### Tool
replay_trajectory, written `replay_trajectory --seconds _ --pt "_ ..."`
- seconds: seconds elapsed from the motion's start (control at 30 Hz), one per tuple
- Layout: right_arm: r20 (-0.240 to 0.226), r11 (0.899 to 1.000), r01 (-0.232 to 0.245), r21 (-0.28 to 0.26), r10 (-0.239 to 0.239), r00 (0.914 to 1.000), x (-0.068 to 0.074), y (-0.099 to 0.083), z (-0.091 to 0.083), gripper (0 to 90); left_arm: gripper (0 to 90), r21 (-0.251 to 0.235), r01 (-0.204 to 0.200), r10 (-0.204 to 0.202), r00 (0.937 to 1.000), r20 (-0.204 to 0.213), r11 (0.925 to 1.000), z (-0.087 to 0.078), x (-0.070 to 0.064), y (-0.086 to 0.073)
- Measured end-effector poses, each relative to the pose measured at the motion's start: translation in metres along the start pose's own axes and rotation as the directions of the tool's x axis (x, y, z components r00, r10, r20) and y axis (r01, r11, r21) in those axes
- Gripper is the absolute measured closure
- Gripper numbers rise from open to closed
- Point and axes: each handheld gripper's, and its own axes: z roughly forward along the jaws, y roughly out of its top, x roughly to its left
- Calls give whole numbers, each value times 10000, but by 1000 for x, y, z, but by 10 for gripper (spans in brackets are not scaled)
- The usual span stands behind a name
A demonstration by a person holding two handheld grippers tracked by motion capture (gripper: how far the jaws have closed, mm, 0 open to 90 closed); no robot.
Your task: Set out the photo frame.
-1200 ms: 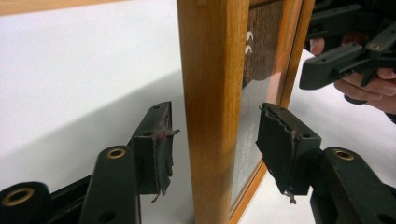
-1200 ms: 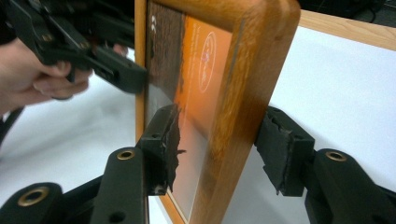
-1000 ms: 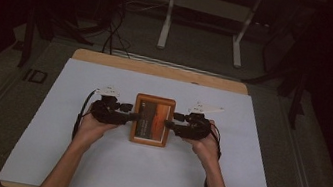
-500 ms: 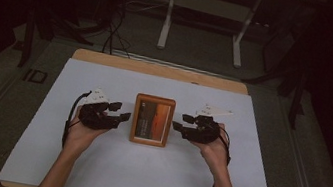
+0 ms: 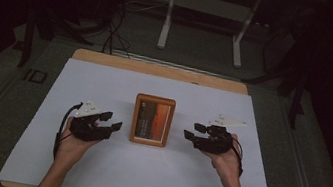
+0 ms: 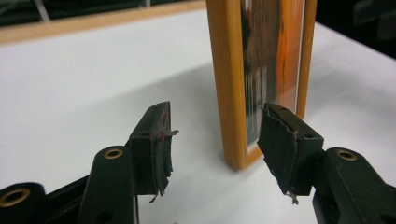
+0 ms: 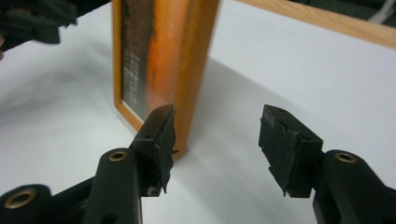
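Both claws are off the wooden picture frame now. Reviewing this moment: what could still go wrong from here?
The picture frame appears to stand on its edge on the white table cover, so it may tip if nudged. The left claw and the right claw are open and close to its two sides; a careless swing of either hand could knock it over. The pads look torn and frayed, so a fresh grasp on the smooth wood might slip.
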Motion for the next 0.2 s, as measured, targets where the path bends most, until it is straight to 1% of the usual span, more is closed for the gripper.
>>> replay_trajectory --seconds 0.03,0.07,0.1,0.13,0.17,0.2 --pt "34 9999 -154 -11 154 9999 -2 -4 -2 443 444 124 29 -28 9999 -129 9999 0 -1 -4" --pt "50 9997 -255 2 255 9997 -3 -8 -4 442 444 124 29 -28 9999 -129 9999 0 -1 -4" --pt "84 9995 -290 104 289 9995 -5 -13 -6 440 444 535 -131 154 9990 -417 9985 1 -1 -12" --pt "152 9993 -267 259 264 9995 -6 -18 -7 438 443 535 -131 154 9990 -417 9985 1 -1 -12" --pt "309 9988 -196 438 183 9994 -8 -24 -8 436 444 1043 -279 358 9966 -747 9942 3 -1 -17" --pt "486 9978 -144 648 113 9988 -11 -30 -9 427 439 1235 -303 417 9950 -904 9919 4 -1 -20"
